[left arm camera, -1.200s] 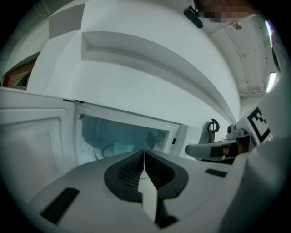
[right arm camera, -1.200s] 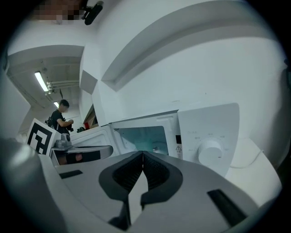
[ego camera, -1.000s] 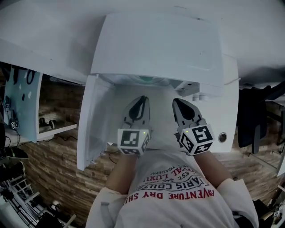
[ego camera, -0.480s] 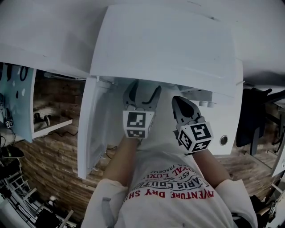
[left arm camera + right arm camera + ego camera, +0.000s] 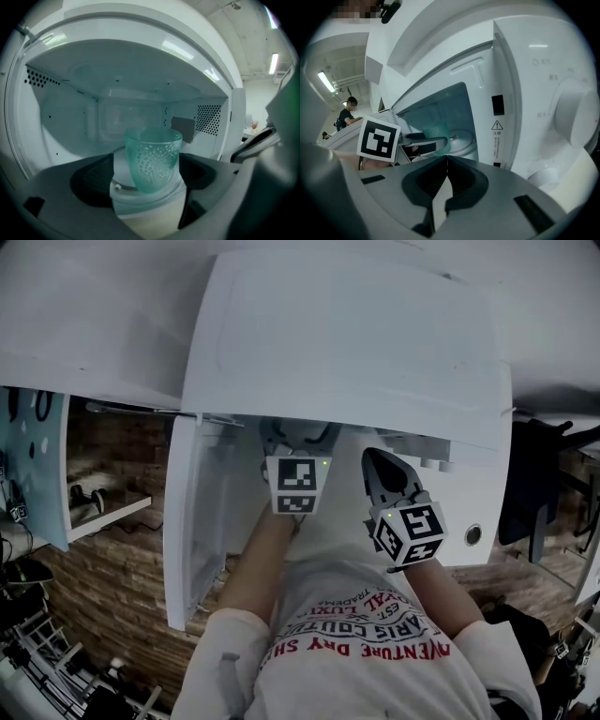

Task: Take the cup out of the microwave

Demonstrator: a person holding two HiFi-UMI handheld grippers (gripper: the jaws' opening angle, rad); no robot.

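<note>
We reach our left gripper [image 5: 300, 439] into the open microwave [image 5: 347, 334]. Its jaws are opening around the green dimpled cup [image 5: 153, 159], which stands upright on the turntable [image 5: 123, 190], not pinched. Our right gripper [image 5: 446, 164] hangs before the control panel [image 5: 562, 117], jaws pressed together, empty.

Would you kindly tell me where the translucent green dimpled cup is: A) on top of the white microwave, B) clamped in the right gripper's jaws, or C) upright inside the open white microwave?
C: the left gripper view shows the translucent green dimpled cup standing upright inside the white microwave.
</note>
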